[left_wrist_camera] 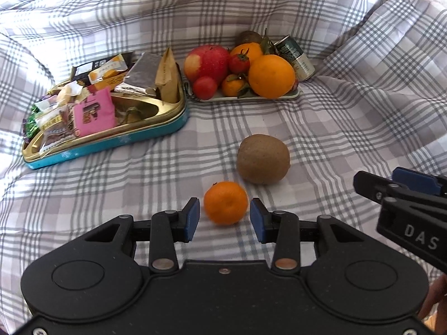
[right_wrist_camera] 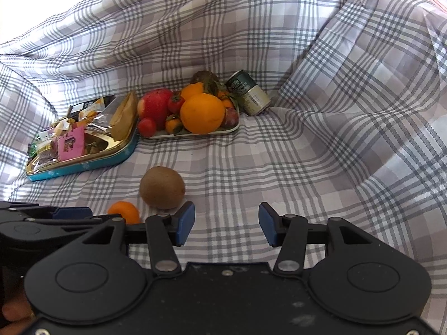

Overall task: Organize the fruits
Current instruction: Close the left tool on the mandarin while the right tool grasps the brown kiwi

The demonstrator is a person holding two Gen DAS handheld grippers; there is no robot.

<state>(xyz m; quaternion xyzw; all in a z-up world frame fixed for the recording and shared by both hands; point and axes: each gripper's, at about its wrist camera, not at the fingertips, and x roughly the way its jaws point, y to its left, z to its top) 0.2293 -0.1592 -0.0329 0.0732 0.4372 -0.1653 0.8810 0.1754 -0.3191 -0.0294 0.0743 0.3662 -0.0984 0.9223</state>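
Starting at the left, a blue tin [left_wrist_camera: 111, 145] packed with snack packets [left_wrist_camera: 95, 111] sits on the checked cloth [left_wrist_camera: 349, 117], and just beside it a pale tray [left_wrist_camera: 251, 97] is heaped with an apple [left_wrist_camera: 208, 61], tomatoes [left_wrist_camera: 204, 88], a big orange [left_wrist_camera: 271, 76] and more; a can [left_wrist_camera: 297, 57] lies at its far right corner. Two fruits lie loose on the cloth, well short of the tray: a small mandarin [left_wrist_camera: 225, 202] and, just beside it, a kiwi [left_wrist_camera: 263, 159]. The left gripper [left_wrist_camera: 225, 219] has its jaws apart on either side of the mandarin, pads not visibly pressing. The right gripper [right_wrist_camera: 226, 224] stands open over bare cloth, the kiwi just off its left finger [right_wrist_camera: 185, 223].

Risks, as I judge them: round fruit on soft, rumpled cloth may roll off when the pads close off-centre; the grippers work close together and could bump; adding to the crowded tray may dislodge the pile.
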